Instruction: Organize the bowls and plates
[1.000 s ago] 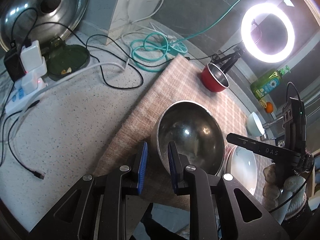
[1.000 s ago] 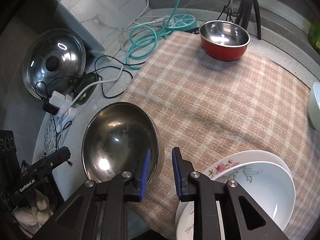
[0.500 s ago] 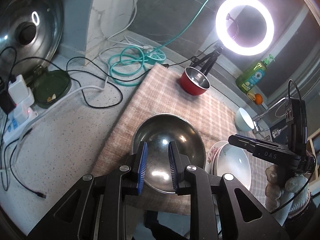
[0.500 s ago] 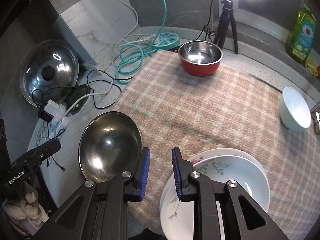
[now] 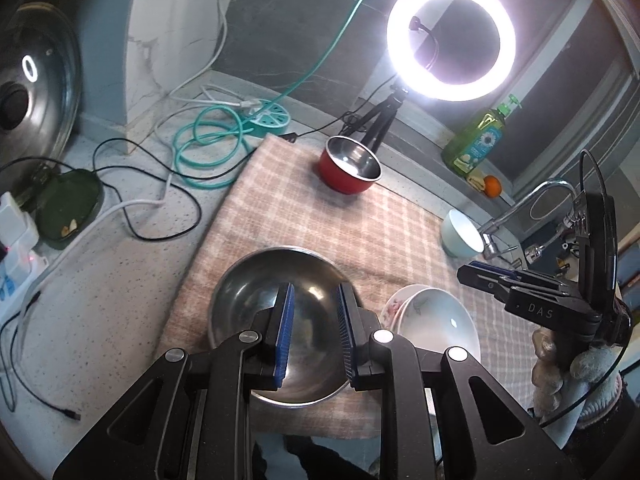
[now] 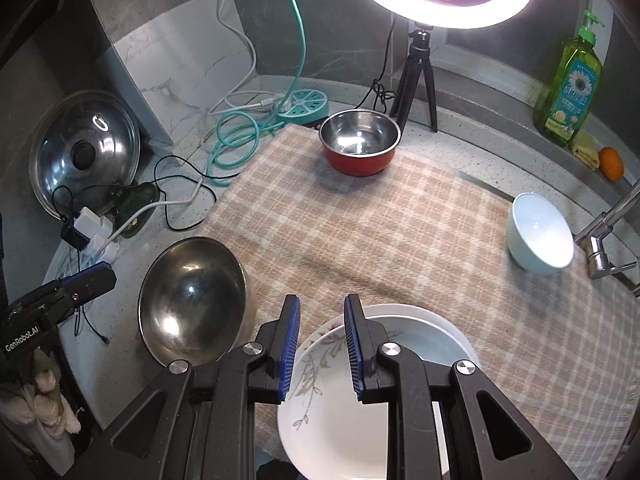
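**A:** Why do you hold both tools above the cloth and not on a dish?

**B:** I think I am between two steps. My left gripper point(image 5: 314, 330) hangs over the steel bowl point(image 5: 276, 320), and my right gripper point(image 6: 322, 350) hangs over the flowered plate point(image 6: 320, 412). On both, the jaws stand a small way apart, with only a narrow gap, and nothing is between the pads. I have hold of nothing.

**A:** Where are the dishes now?

**B:** The steel bowl sits on the near left corner of the checked cloth point(image 6: 360, 240), and its rim goes a little over the cloth edge. Just beside it, the white bowl point(image 6: 424, 340) rests in the flowered plate. The red bowl point(image 6: 359, 142) is at the far edge, and the pale blue bowl point(image 6: 538, 236) is at the right side, well apart from the others.

**A:** Which way do they point?

**B:** All mouths look upward. The dishes are round, so there is no long axis to align; only the pale blue one seems tilted a little toward me. In my judgement, the two far bowls are not yet gathered.
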A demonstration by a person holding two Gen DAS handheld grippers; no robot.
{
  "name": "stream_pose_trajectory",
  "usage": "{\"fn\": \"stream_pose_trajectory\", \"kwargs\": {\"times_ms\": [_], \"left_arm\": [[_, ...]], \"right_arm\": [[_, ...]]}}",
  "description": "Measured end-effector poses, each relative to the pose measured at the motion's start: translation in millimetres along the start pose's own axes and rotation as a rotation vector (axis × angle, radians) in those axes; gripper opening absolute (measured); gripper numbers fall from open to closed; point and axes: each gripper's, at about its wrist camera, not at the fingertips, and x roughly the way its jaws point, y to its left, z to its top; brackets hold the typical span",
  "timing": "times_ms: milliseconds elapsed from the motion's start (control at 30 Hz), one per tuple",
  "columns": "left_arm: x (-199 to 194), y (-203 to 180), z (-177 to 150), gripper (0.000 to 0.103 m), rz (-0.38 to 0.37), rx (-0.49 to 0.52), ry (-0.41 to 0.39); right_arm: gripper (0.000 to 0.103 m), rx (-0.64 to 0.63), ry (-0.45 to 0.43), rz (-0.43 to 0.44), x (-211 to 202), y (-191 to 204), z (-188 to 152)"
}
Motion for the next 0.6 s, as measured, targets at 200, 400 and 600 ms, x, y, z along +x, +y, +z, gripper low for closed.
{"fn": "stream_pose_trajectory", "kwargs": {"times_ms": [200,400,600], "left_arm": [[3,-19,19,0.02,0.001,0.005,-0.017],[15,-42,47,0.02,0.002,0.003,-0.025],[41,-65,80,0.02,0.022,0.02,-0.024]], "right_arm": [[0.021,0.032,-0.02,0.059,-11,-35,27],[0.021,0.033,-0.046,0.106,-17,-65,63],[0.021,0.038,-0.082,0.143,-10,-91,101]]}}
